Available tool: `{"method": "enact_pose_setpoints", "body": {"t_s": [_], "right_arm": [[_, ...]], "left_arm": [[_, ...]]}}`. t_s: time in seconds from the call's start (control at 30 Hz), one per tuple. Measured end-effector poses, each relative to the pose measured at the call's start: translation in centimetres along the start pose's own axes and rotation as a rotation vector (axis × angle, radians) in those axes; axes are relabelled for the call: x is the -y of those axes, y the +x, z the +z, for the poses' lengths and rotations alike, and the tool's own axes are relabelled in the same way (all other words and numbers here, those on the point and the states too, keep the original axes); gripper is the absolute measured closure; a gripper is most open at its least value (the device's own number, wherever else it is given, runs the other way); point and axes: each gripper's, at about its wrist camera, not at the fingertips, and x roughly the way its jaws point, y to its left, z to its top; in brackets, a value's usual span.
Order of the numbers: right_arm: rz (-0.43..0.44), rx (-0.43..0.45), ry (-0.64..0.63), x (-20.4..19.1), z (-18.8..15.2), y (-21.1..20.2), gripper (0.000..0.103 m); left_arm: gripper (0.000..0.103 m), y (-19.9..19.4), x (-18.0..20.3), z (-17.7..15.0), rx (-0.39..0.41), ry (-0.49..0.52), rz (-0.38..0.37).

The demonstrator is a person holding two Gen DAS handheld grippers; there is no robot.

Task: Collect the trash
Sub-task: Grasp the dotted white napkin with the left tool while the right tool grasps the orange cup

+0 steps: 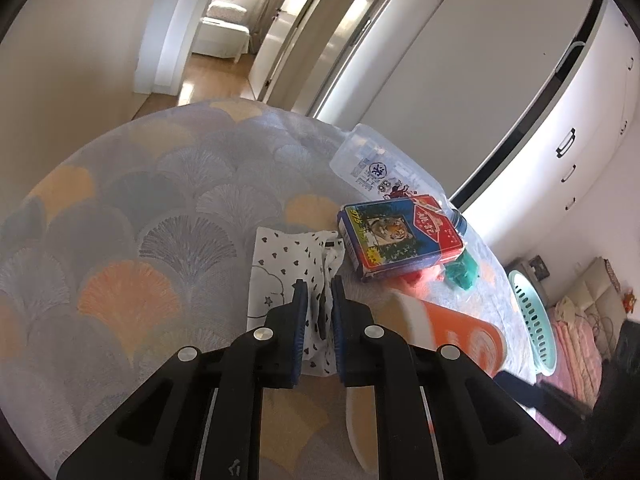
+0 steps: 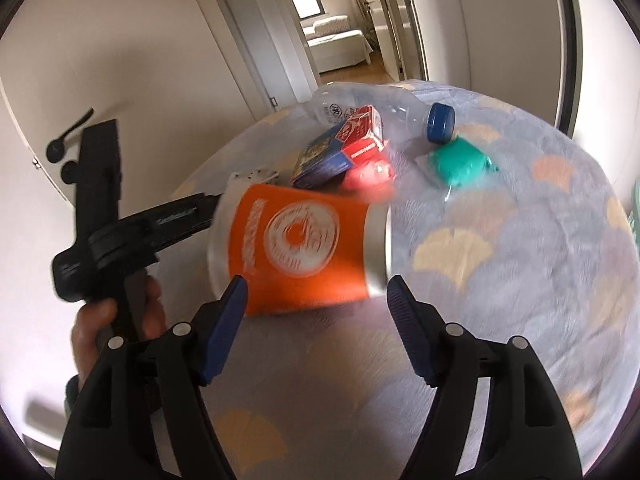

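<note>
My left gripper (image 1: pixel 319 292) is shut on a fold of a white bag with black hearts (image 1: pixel 280 264), which lies on the patterned tablecloth (image 1: pixel 140 200). An orange paper cup (image 2: pixel 296 240) lies on its side, rim to the right. My right gripper (image 2: pixel 316 284) stands open around the cup's near side, one fingertip at each end, and the pads are not pressing on it. Behind the cup lie a blue and red card box (image 2: pixel 332 152), a clear plastic bottle (image 2: pixel 360 100) with a blue cap, a red packet (image 2: pixel 368 172) and a green packet (image 2: pixel 460 164).
A hand (image 2: pixel 100 320) holds the left tool at the table's left edge, close to the cup. A pale green laundry basket (image 1: pixel 532 312) stands on the floor beyond the table's right side. White cupboards and a hallway lie behind.
</note>
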Motion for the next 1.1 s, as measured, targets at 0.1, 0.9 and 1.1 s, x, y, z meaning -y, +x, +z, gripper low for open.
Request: {"method": "enact_pose_setpoints", "body": {"t_s": [0.1, 0.9, 1.1], "right_arm": [[-0.007, 0.024, 0.017, 0.2, -0.4, -0.5, 0.035], [-0.003, -0.080, 0.023, -4.7, -1.0, 4.1, 0.035], [-0.108, -0.032, 0.051, -4.8, -1.0, 4.3, 0.035]], "left_arm": [[0.093, 0.0, -0.1, -0.1, -0.005, -0.001, -0.020], [0.093, -0.2, -1.2, 0.1, 0.003, -0.034, -0.061], [0.093, -0.1, -1.2, 0.1, 0.002, -0.035, -0.063]]}}
